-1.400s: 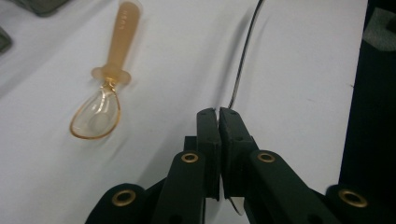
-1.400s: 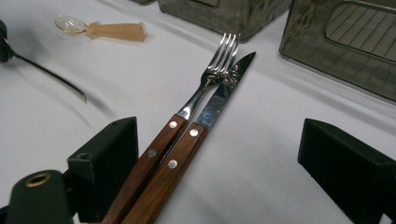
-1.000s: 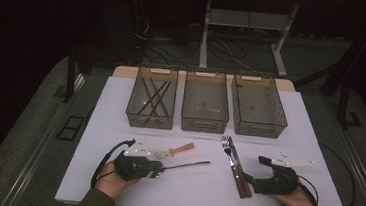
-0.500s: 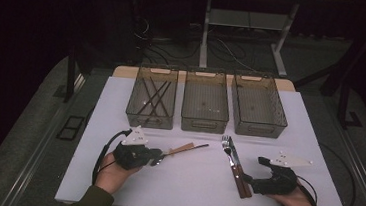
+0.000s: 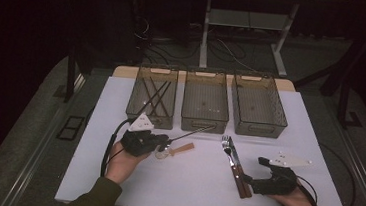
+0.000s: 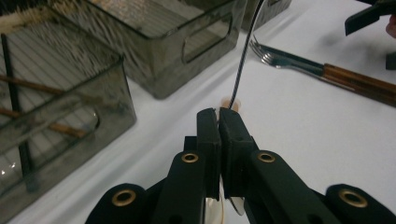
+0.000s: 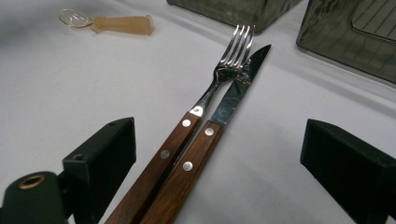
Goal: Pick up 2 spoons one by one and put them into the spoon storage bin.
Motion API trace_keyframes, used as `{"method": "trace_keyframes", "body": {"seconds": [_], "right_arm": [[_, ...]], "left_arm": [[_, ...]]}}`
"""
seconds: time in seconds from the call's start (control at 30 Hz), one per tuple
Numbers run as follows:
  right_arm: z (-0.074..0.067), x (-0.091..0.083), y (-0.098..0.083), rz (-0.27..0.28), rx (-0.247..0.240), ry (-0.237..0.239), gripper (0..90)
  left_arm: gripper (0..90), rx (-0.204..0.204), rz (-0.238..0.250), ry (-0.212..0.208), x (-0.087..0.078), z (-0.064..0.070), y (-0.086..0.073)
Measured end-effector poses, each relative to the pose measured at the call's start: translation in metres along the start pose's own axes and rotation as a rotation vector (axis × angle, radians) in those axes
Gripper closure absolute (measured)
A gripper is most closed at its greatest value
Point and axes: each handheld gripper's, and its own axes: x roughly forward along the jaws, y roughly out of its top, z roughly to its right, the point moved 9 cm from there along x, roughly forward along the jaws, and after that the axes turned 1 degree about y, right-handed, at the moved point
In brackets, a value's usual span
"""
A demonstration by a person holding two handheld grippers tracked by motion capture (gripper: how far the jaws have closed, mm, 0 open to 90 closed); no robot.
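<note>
Right now the left gripper (image 5: 167,141) is clamped shut on the end of a thin dark rod (image 5: 193,131), which slants up and away toward the middle bin (image 5: 205,102). Just beside that gripper, a small pale spoon (image 5: 176,149) with a clear bowl lies flat on the white table (image 5: 189,184). Three smoky see-through bins stand in a row at the far edge; the left bin (image 5: 152,96) holds several crossed sticks. Over on the right, the right gripper (image 5: 247,179) sits with its jaws spread wide on either side of the wooden handles of a fork (image 7: 212,88) and knife (image 7: 233,95), which lie touching, side by side.
</note>
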Motion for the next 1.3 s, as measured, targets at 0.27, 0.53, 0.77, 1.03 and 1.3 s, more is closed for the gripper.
{"method": "trace_keyframes", "body": {"seconds": [0.27, 0.53, 0.77, 1.03, 1.3], "right_arm": [[0.002, 0.001, -0.001, -0.002, -0.003, -0.003, 10.1], [0.002, 0.000, -0.001, -0.001, -0.004, -0.001, 10.1], [0.000, 0.000, 0.000, 0.001, 0.008, 0.003, 10.1], [0.001, -0.001, 0.001, 0.009, 0.007, 0.004, 10.1], [0.001, -0.001, 0.002, 0.015, 0.010, 0.005, 10.1]], "left_arm": [[88.1, -0.002, 0.039, 0.006, 0.010, -0.007, 0.021], [88.1, -0.007, 0.064, 0.023, 0.021, -0.016, 0.038], [88.1, -0.009, 0.075, 0.044, 0.030, -0.024, 0.049], [88.1, -0.025, 0.084, 0.063, 0.043, -0.035, 0.062], [88.1, -0.061, 0.075, 0.095, 0.065, -0.042, 0.077]]}}
